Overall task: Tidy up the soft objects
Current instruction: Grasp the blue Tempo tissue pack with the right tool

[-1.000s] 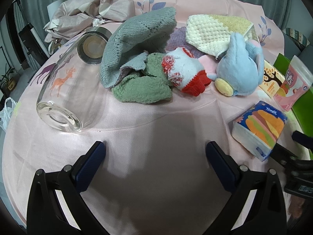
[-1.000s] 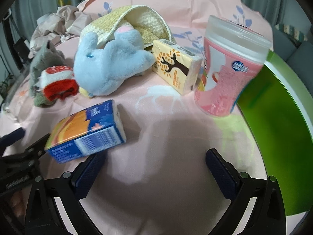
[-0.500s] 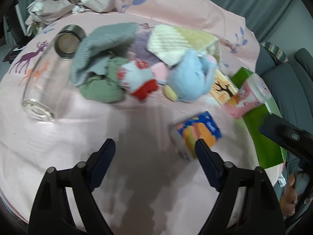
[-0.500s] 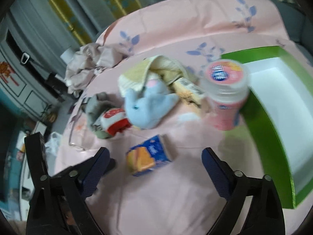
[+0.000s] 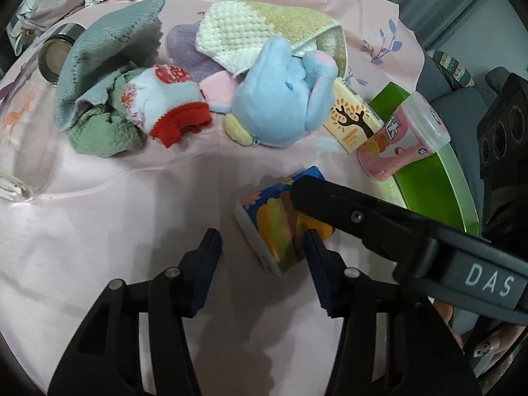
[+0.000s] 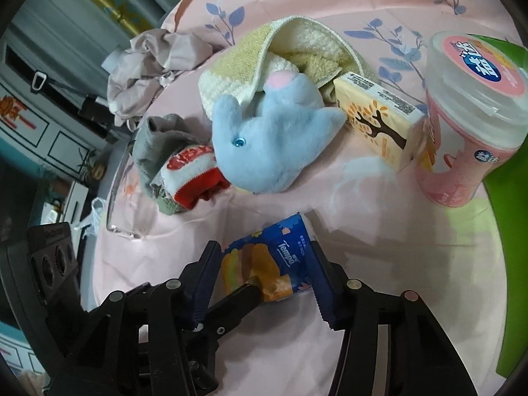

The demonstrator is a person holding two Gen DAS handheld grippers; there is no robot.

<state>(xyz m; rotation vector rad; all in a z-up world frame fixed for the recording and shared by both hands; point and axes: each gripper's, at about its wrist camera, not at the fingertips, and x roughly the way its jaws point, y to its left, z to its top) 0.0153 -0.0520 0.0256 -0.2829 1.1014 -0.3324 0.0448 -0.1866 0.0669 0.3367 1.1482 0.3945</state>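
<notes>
A blue and orange tissue pack (image 6: pixel 264 264) lies on the pink tablecloth between the jaws of my right gripper (image 6: pixel 264 270), which touch its sides. In the left wrist view the pack (image 5: pixel 277 227) sits by my left gripper (image 5: pixel 262 257), which is half open, its right finger beside the pack. A right gripper finger (image 5: pixel 346 204) crosses over it. A blue plush elephant (image 5: pixel 280 99), a red and white sock (image 5: pixel 168 105), green cloths (image 5: pixel 105 72) and a yellow-white towel (image 5: pixel 264 29) lie behind.
A yellow tissue pack (image 6: pixel 379 125) and a pink lidded tub (image 6: pixel 468 125) stand by a green tray (image 6: pixel 505 231) at the right. A glass jar (image 5: pixel 29 109) lies at the left. Crumpled beige fabric (image 6: pixel 148 59) is at the back.
Both grippers have moved in on the blue tissue pack. The right gripper has narrowed around it, and the left gripper has narrowed too.
</notes>
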